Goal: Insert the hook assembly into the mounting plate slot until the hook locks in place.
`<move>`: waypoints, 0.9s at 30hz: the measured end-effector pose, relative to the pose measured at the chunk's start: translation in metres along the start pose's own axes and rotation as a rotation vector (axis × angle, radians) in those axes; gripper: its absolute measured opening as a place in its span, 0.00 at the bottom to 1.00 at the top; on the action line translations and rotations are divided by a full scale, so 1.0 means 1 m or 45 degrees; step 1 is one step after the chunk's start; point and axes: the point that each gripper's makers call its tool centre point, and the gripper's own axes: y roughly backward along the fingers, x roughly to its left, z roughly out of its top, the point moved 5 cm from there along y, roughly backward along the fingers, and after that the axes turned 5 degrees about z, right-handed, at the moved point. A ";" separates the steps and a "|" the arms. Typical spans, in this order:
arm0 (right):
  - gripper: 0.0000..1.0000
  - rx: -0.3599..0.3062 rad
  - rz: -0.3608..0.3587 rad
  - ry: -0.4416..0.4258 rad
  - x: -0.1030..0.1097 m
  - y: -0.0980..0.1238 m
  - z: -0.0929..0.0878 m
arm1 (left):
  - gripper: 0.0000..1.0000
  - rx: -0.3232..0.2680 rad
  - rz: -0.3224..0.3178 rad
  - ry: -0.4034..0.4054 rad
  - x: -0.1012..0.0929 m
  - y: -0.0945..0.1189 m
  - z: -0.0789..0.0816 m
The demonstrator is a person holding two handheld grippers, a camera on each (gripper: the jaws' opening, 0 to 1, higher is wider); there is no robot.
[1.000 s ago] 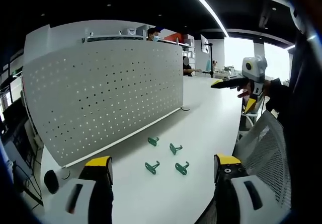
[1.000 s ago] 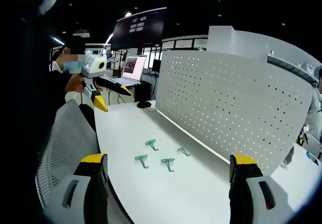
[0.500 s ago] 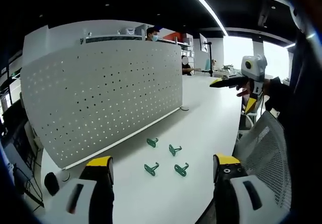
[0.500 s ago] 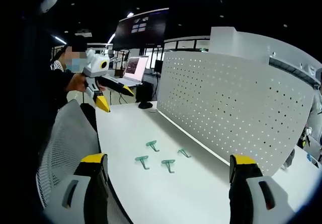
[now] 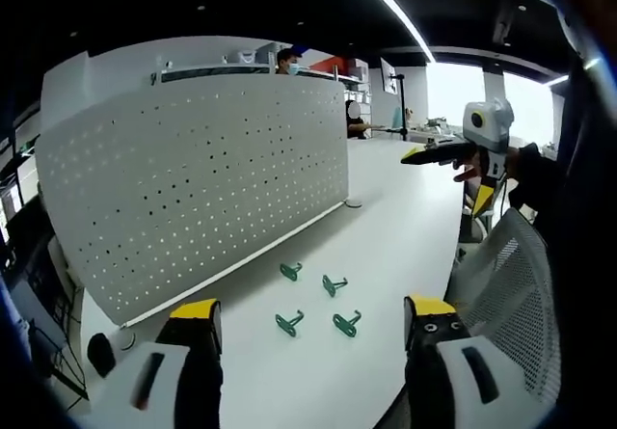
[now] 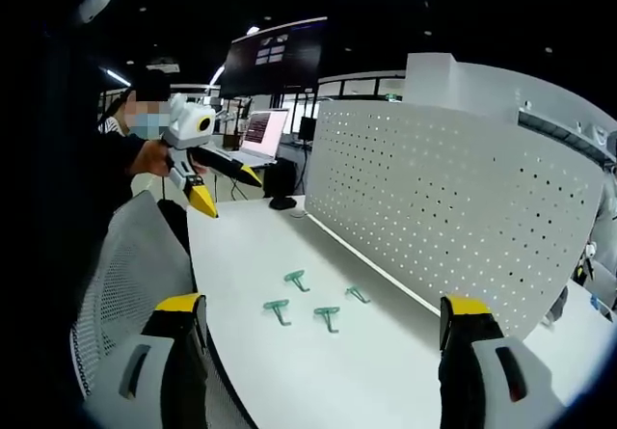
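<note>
Lying on the white counter (image 5: 405, 227) are four green hooks (image 5: 314, 300), just in front of the big board with holes (image 5: 193, 178). Both grippers' fingers are spread wide and hold nothing, up above the counter.

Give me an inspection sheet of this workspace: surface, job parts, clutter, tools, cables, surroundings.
Surface: white table, bare around the parts.
Job's things: four green hooks lying loose on the table in front of the white perforated panel, which stands upright; none inserted yet.
Clutter: small dark round object at the panel's near end; what it is cannot be told.
Grippers: left tool open, empty, above the table; right tool open, empty.
Cables: nothing seen.
Surroundings: mesh chair back, laptop, wall screen, people beyond the panel.
</note>
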 end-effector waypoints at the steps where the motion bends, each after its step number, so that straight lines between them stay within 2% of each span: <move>1: 0.98 -0.004 -0.003 -0.002 0.000 0.001 0.000 | 0.78 0.001 -0.002 -0.008 0.000 -0.002 0.001; 7: 0.98 -0.016 -0.015 -0.005 0.001 0.002 0.001 | 0.74 0.013 -0.018 -0.037 0.000 -0.014 0.004; 17: 0.98 -0.024 -0.032 -0.018 0.005 0.003 -0.001 | 0.60 0.120 -0.002 -0.082 0.009 -0.039 -0.005; 27: 0.98 -0.033 -0.049 -0.031 0.005 0.003 -0.003 | 0.53 0.227 -0.011 -0.198 0.010 -0.069 -0.014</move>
